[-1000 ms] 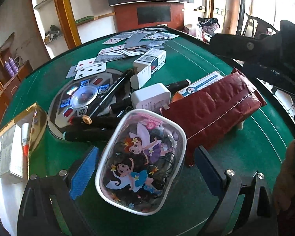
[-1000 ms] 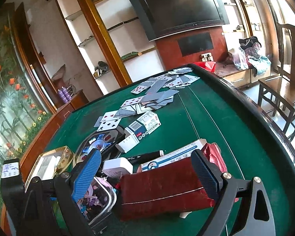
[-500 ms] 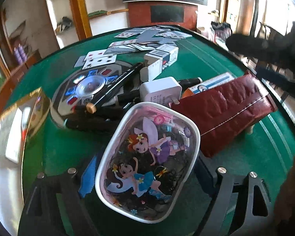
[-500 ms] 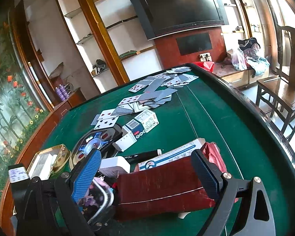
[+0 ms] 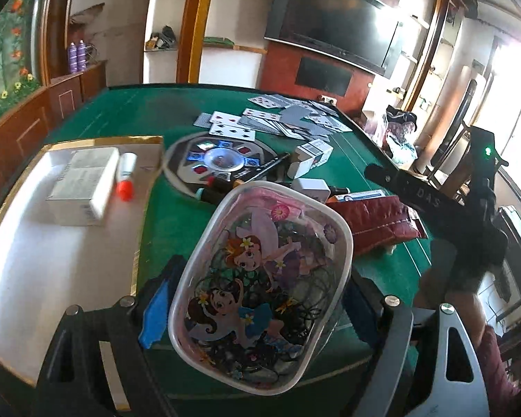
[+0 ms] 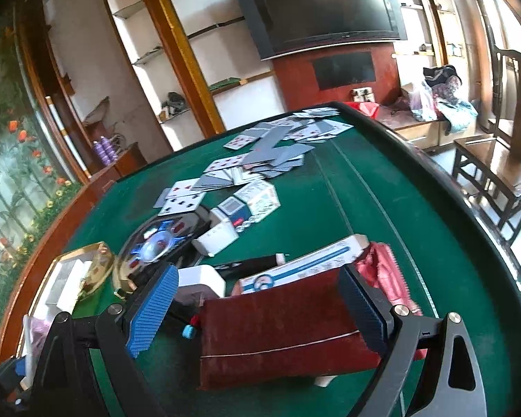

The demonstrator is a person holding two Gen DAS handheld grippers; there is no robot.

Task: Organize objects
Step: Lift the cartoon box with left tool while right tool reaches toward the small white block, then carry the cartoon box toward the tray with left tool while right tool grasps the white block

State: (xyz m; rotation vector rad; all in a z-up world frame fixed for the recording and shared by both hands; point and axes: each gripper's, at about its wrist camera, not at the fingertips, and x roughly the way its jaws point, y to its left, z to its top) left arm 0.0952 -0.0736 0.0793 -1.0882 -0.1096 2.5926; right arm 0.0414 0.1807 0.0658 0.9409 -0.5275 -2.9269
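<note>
Left wrist view: my left gripper (image 5: pixel 257 299) is clamped across the clear plastic pouch printed with two cartoon fairies (image 5: pixel 260 285), its jaws having just closed onto the pouch's sides; the pouch hangs tilted above the green felt tabletop (image 5: pixel 128 118), with dark coiled hair ties showing inside it. To its left lies the gold-rimmed white tray (image 5: pixel 34 260), which holds a white rectangular carton (image 5: pixel 83 184) and a small white tube with a red cap (image 5: pixel 125 177) just beside it. In the right wrist view, my right gripper (image 6: pixel 260 312) stands wide, its blue ribbed pads flanking the dark red textured pouch (image 6: pixel 278 333) that lies on the tabletop; I cannot tell whether they press on it. Loose playing cards (image 6: pixel 267 153) are scattered beyond.
</note>
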